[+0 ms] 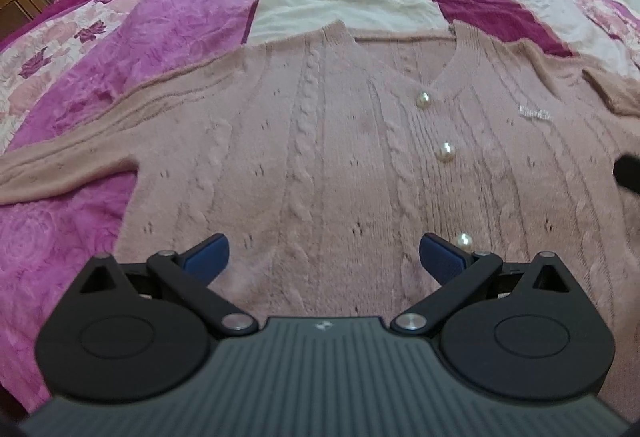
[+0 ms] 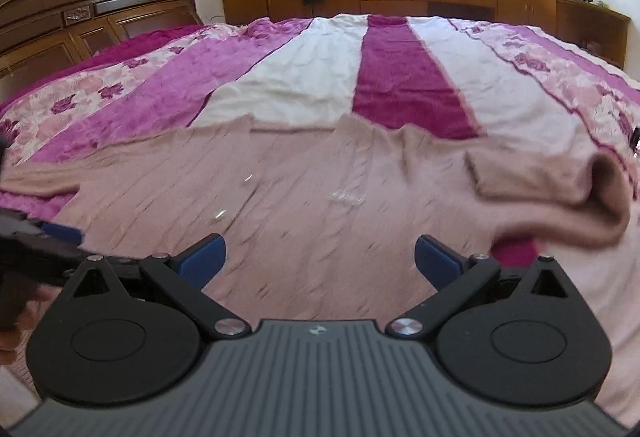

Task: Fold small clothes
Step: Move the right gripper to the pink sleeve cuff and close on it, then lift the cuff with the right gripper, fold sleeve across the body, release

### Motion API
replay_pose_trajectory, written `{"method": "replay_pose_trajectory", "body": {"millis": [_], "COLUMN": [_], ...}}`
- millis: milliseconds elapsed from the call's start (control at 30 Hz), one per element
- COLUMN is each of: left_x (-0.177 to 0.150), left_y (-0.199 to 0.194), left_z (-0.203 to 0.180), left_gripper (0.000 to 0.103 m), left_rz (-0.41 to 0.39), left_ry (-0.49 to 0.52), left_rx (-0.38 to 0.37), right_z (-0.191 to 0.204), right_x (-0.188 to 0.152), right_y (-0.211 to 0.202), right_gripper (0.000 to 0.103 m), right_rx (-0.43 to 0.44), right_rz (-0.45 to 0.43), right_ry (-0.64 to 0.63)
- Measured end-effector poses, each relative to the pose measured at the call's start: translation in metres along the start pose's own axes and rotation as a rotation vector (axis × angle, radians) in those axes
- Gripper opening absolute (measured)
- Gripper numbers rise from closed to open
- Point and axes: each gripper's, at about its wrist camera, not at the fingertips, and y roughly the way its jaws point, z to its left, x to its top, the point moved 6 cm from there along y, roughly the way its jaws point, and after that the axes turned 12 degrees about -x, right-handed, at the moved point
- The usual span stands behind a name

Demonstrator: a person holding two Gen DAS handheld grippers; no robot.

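Pink cable-knit cardigan (image 1: pixel 320 141) lies front-up and spread flat on the bed (image 1: pixel 180 21), neckline pointing away from you and the hem end towards you. Its long axis, hem to neck, runs straight ahead of both tools.

Left tool (image 1: pixel 323 257): jaws spread wide, nothing between them, poised just above the lower body of the cardigan. The row of pearl buttons (image 1: pixel 446 151) sits to the right of this tool's centre line, the nearest button just beside its right finger. The left sleeve (image 1: pixel 68 165) stretches out flat, well off to the left of the cardigan body.

Right tool (image 2: pixel 320 255): also wide open and empty, above the lower right part of the cardigan (image 2: pixel 312 205). The right sleeve (image 2: pixel 560 197) is not flat; it lies doubled over near the right shoulder with a rounded loop at its outer end, ahead and to the right of this tool. The view is motion-blurred, so I cannot tell whether the fold is tidy.

Judgement: the deciding relation is lateral. Each sleeve lies outboard of its own-side tool, so your left tool is nearer the flat left sleeve and your right tool nearer the bunched one. A fold inward across the button line probably needs each tool to reach outward first.
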Motion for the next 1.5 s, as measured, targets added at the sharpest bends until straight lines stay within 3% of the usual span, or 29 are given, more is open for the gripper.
{"method": "replay_pose_trajectory", "body": {"millis": [300, 500, 900, 1267, 1500], "left_x": [0.016, 0.015, 0.018, 0.019, 0.022], "left_y": [-0.003, 0.003, 0.010, 0.004, -0.002], "left_z": [0.015, 0.024, 0.031, 0.038, 0.045], "left_gripper": [0.103, 0.103, 0.103, 0.103, 0.103], "left_rz": [-0.003, 0.020, 0.031, 0.013, -0.002], "left_ry": [-0.004, -0.009, -0.002, -0.007, -0.017], "left_rx": [0.043, 0.069, 0.096, 0.108, 0.113], "right_z": [-0.069, -0.099, -0.133, -0.135, -0.125], "right_x": [0.027, 0.031, 0.031, 0.033, 0.048], "right_y": [0.066, 0.111, 0.152, 0.148, 0.130], "right_gripper": [0.103, 0.096, 0.067, 0.021, 0.019], "right_rx": [-0.146, -0.197, -0.245, -0.252, -0.204], "right_rz": [0.031, 0.059, 0.101, 0.107, 0.095], "right_ry": [0.023, 0.028, 0.062, 0.056, 0.081]}}
